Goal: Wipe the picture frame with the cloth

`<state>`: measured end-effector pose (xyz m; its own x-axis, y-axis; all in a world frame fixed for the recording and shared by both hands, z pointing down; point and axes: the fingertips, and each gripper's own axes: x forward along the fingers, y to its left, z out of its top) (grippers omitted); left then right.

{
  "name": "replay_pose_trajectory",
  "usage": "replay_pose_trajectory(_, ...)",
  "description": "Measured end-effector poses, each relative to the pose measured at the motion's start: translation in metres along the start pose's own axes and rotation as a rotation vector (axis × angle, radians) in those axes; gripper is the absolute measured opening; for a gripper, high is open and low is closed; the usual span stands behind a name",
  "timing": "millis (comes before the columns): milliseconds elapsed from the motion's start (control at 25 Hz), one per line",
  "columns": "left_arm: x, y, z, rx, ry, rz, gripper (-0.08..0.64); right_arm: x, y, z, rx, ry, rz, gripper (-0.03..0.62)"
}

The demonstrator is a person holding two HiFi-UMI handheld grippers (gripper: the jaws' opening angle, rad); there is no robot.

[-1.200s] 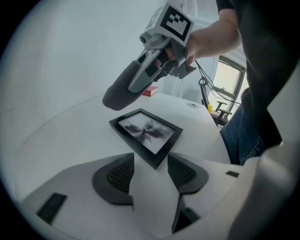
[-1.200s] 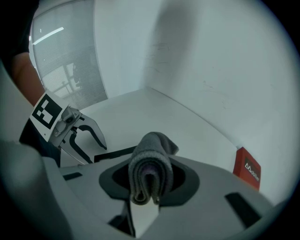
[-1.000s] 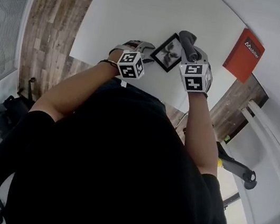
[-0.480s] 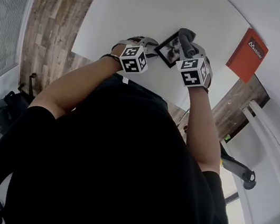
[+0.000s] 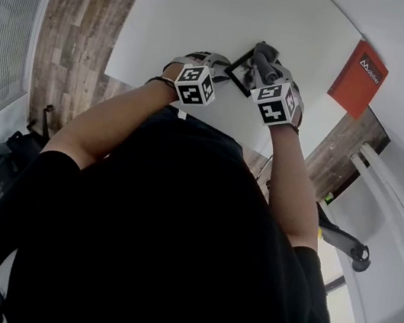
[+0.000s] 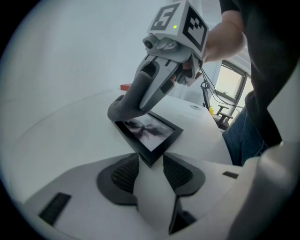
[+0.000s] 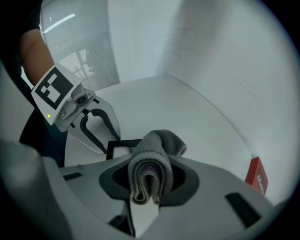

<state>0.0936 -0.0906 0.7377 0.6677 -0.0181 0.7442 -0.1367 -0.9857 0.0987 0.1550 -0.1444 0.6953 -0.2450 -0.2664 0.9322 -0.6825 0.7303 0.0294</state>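
Grey folded cloth [image 7: 149, 171] is pinched in the right gripper [image 7: 149, 186], its free end set on the far corner of the black picture frame [image 6: 149, 133], which lies flat on the white table [image 6: 56, 140]. The near corner is taken between the jaws of the left gripper [image 6: 150, 171], which have just been closing and appear to bear on its edges. From the cloth the glass runs diagonally toward the left gripper; a stroke that way is judged next. No container is seen.
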Motion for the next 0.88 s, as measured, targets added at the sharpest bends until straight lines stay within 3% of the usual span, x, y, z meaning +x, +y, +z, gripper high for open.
replay_pose_trajectory(880, -0.001, 0.002, -0.001, 0.009, -0.011, 0.0, 0.163, 0.0, 0.063, -0.005, -0.003, 0.009, 0.165, 0.103)
